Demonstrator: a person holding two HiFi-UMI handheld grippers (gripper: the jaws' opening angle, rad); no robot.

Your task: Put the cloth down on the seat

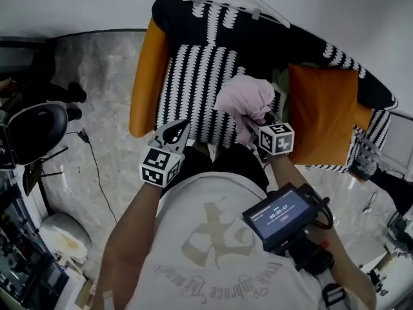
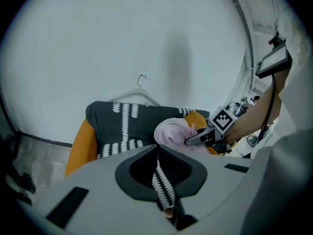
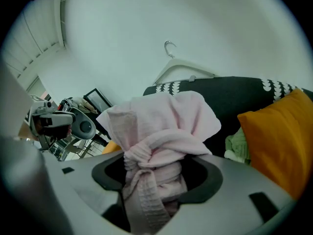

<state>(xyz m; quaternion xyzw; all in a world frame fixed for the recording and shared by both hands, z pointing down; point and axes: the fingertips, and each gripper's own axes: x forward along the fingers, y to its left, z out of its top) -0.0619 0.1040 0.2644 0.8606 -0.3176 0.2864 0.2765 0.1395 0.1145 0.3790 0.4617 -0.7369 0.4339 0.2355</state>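
Observation:
A bunched, knotted pink cloth (image 1: pixel 245 99) hangs over the seat (image 1: pixel 193 89) of a sofa covered in black-and-white patterned fabric. My right gripper (image 1: pixel 253 121) is shut on the cloth, which fills the space between its jaws in the right gripper view (image 3: pixel 156 146). In the left gripper view the cloth (image 2: pixel 171 131) shows with the right gripper (image 2: pixel 199 138) clamped on it. My left gripper (image 1: pixel 175 133) hovers at the seat's front edge, left of the cloth. Its jaws stand almost together, with only a thin slit showing seat pattern (image 2: pixel 160 180).
An orange cushion (image 1: pixel 322 112) leans at the seat's right, with something green (image 1: pixel 281 79) behind it. A white hanger (image 1: pixel 235 2) lies on the backrest. Orange side panels (image 1: pixel 147 76) flank the sofa. An office chair (image 1: pixel 35 131) and cables stand on the marble floor at left.

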